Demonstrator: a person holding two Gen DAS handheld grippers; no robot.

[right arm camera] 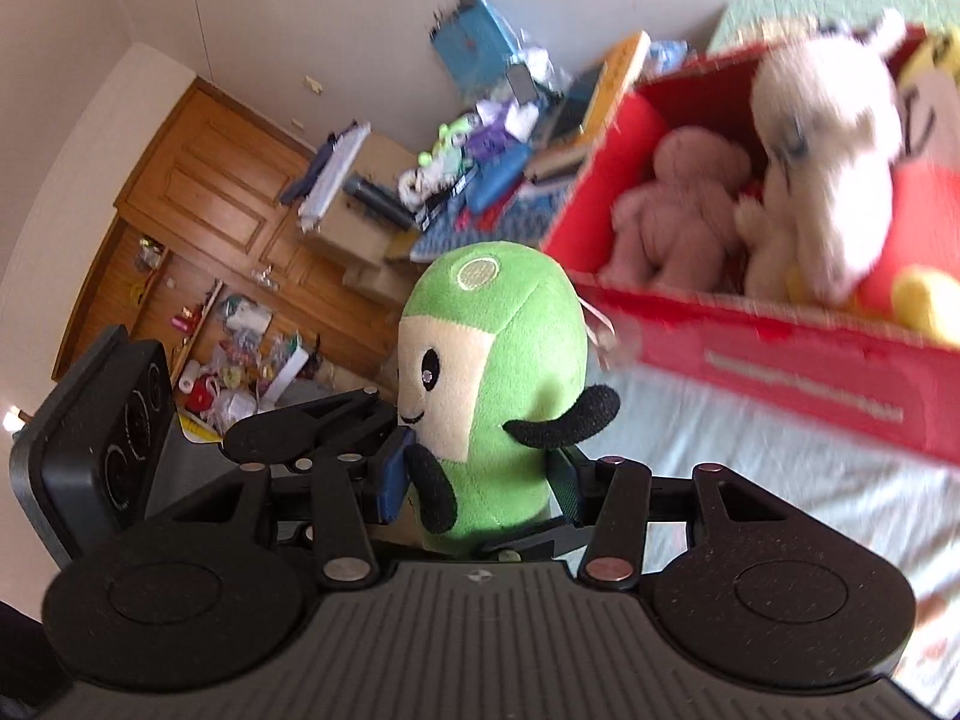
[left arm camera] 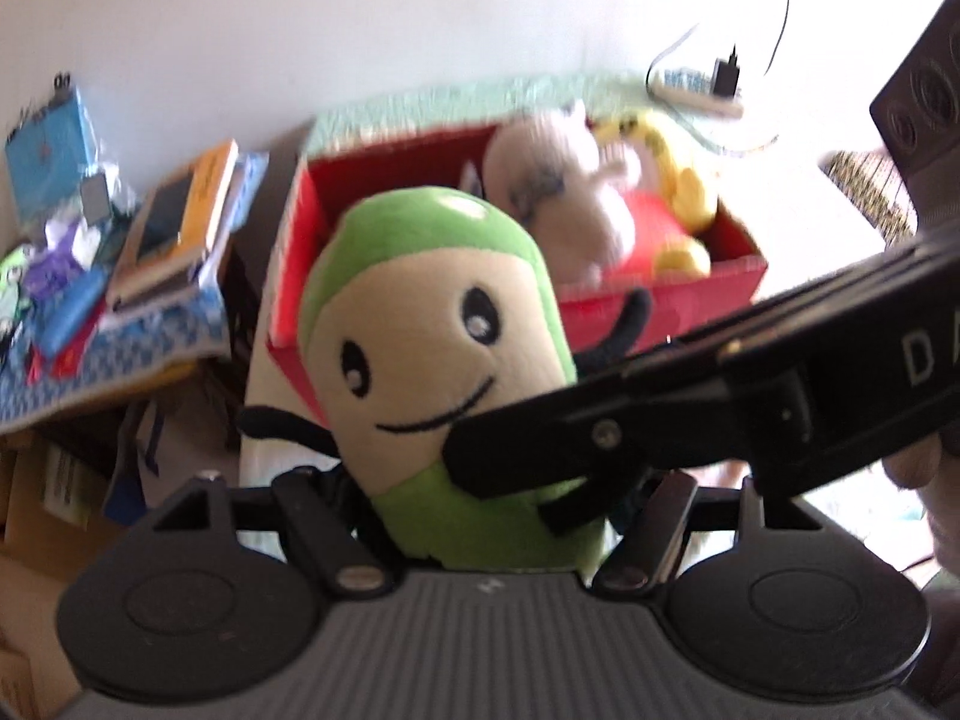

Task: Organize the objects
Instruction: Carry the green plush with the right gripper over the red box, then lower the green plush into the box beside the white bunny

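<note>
A green and cream plush toy with a smiling face [left arm camera: 432, 348] is held upright in the air in front of a red box [left arm camera: 690, 294]. Both grippers close on its lower body. My left gripper [left arm camera: 480, 516] holds it from below, its fingers mostly hidden by the toy. My right gripper [right arm camera: 480, 480] is shut on it too, with blue pads [right arm camera: 393, 480] pressing its sides; it also shows in the left wrist view [left arm camera: 540, 480] reaching in from the right. The toy [right arm camera: 498, 372] sits left of the red box [right arm camera: 780, 360] in the right wrist view.
The red box holds a white plush [right arm camera: 822, 180], a pink plush [right arm camera: 678, 216] and a yellow-red plush [left arm camera: 666, 204]. It stands on a pale green bed cover [right arm camera: 750, 480]. A cluttered side table with books [left arm camera: 174, 228] stands left. A power strip [left arm camera: 702, 90] lies behind.
</note>
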